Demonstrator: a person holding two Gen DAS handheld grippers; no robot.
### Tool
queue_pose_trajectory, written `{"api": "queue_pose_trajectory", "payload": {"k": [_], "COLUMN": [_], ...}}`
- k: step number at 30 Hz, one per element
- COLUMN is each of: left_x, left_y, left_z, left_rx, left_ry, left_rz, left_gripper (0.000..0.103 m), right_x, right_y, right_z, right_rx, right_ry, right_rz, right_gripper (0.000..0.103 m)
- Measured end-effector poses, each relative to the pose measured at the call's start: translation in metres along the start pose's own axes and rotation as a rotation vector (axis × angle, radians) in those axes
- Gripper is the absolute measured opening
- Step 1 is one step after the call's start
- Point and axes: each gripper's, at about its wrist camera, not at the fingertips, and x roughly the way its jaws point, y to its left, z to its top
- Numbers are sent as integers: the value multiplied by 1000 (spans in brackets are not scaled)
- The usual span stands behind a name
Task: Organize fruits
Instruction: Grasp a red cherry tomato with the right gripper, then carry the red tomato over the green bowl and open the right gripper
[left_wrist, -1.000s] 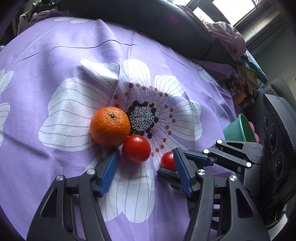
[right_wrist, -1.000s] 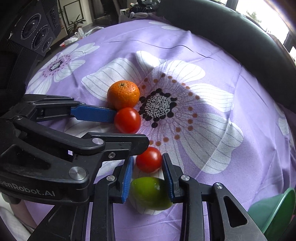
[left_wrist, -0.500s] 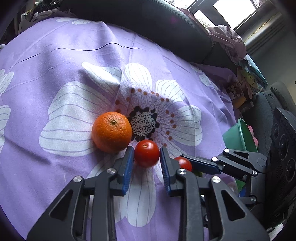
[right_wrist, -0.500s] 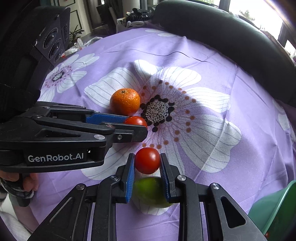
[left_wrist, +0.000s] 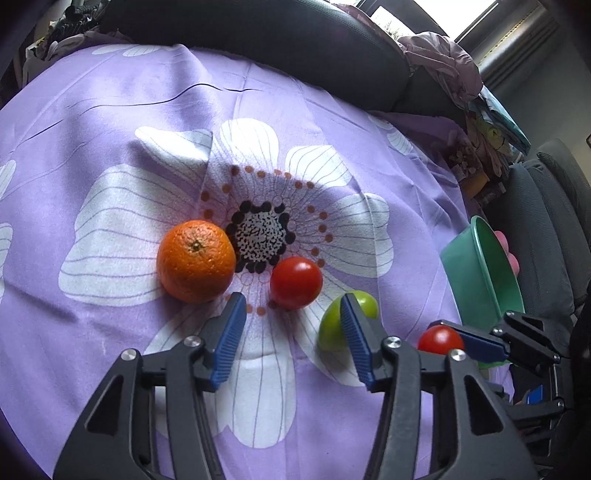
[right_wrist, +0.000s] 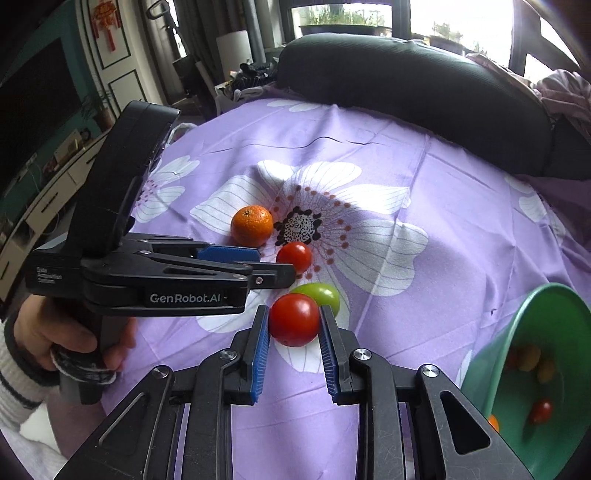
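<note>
An orange (left_wrist: 195, 260) (right_wrist: 252, 230), a red tomato (left_wrist: 295, 282) (right_wrist: 294, 256) and a green fruit (left_wrist: 332, 325) (right_wrist: 325, 293) lie on the purple flowered cloth (left_wrist: 110, 147). My left gripper (left_wrist: 291, 306) (right_wrist: 273, 264) hovers just short of that red tomato. Its jaws are opening with nothing between the pads. My right gripper (right_wrist: 294, 314) (left_wrist: 443, 338) is shut on a second red tomato (right_wrist: 294, 319) (left_wrist: 439, 339), held above the cloth near the green fruit. A tilted green bowl (right_wrist: 554, 314) (left_wrist: 480, 273) at the right holds several small fruits.
A black cushion (right_wrist: 406, 85) runs along the far edge of the cloth. A hand (right_wrist: 55, 332) in a striped sleeve holds the left gripper's handle. Cluttered furniture and a grey seat (left_wrist: 546, 236) stand to the right of the bowl.
The left gripper shut around the red tomato on the cloth, then opened again. The right gripper closed on the other tomato and lifted it off the cloth toward the bowl.
</note>
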Motion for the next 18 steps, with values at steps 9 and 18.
{"api": "queue_pose_trajectory", "payload": {"k": [9, 18], "left_x": [26, 23], "left_y": [-18, -23], "left_z": [16, 9], "left_rx": [84, 146], "left_ry": [45, 45], "left_rz": [50, 63], "left_gripper": [41, 29], "right_x": [-13, -26], "right_y": [-8, -17], "right_z": [-6, -10], "right_rx": [40, 75], "right_ry": [-44, -91], "right_rz": [11, 13], "right_gripper": [27, 27]}}
